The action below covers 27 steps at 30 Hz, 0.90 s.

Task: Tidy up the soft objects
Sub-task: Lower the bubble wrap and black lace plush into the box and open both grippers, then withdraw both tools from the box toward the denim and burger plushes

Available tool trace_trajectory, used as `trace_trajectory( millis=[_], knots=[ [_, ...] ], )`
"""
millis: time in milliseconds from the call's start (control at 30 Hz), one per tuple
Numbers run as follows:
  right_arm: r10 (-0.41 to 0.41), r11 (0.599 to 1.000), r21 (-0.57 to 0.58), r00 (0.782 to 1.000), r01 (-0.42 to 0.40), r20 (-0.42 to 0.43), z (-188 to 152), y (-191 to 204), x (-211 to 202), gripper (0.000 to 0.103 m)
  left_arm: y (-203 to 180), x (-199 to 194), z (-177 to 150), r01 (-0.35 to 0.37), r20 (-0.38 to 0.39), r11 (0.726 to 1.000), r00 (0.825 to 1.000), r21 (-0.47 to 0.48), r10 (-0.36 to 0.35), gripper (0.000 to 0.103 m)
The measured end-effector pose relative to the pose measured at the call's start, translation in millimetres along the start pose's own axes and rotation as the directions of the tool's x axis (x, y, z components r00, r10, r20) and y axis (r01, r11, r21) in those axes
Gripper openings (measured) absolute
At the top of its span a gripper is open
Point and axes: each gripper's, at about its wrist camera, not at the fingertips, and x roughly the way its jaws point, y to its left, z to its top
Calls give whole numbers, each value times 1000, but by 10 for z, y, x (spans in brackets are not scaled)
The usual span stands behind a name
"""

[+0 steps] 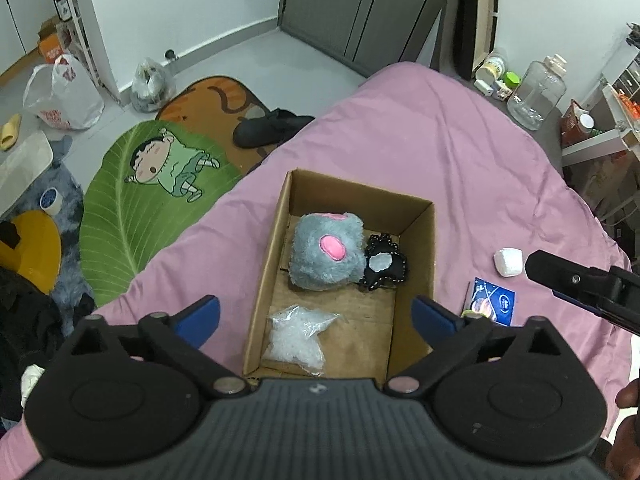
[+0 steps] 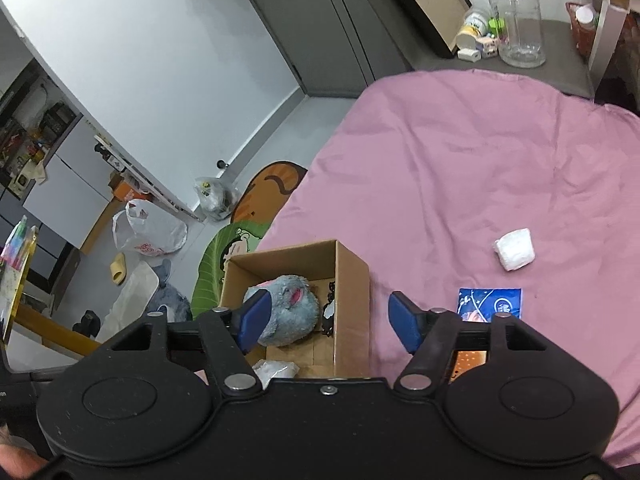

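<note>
A cardboard box [image 1: 420,248] sits on the pink bed [image 1: 460,152]. In it lie a grey plush with pink spots [image 1: 326,252], a small black plush [image 1: 383,263] and a clear star-shaped bag [image 1: 298,338]. My left gripper [image 1: 316,314] is open and empty above the box's near end. My right gripper [image 2: 330,322] is open and empty over the box's right wall [image 2: 352,300]; the grey plush [image 2: 286,312] shows there too. A white soft wad [image 2: 515,249] and a blue packet [image 2: 490,304] lie on the bed to the right, also in the left wrist view [image 1: 509,262].
Floor mats [image 1: 152,184], black shoes [image 1: 268,126] and plastic bags [image 1: 60,92] lie on the floor left of the bed. A big clear jug [image 1: 536,92] and small containers stand beyond the bed's far right. The right gripper's finger [image 1: 568,276] shows at the right edge.
</note>
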Motion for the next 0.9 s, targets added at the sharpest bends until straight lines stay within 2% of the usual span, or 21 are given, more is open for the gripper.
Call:
trace_trajectory(
  millis=[100,300,767,900],
  knots=[
    [-1,1000,-9,1000,1,9,-14,7,-87,78,-14,-86,-37,3,14,1000,1000,6,-3,103],
    [-7,1000,-23,1000,7,28,-56,15,-291,89,-51,-257,-98,0,52,1000,999,17,-1,103],
    [-23,1000,-6,999,23,42,-229,-93,-645,92,-216,-545,-287,28,87,998,996,60,-33,103],
    [-30,1000,-5,998,30,55,-258,-125,-751,98,-263,-626,-341,36,95,997,995,67,-42,103]
  ],
)
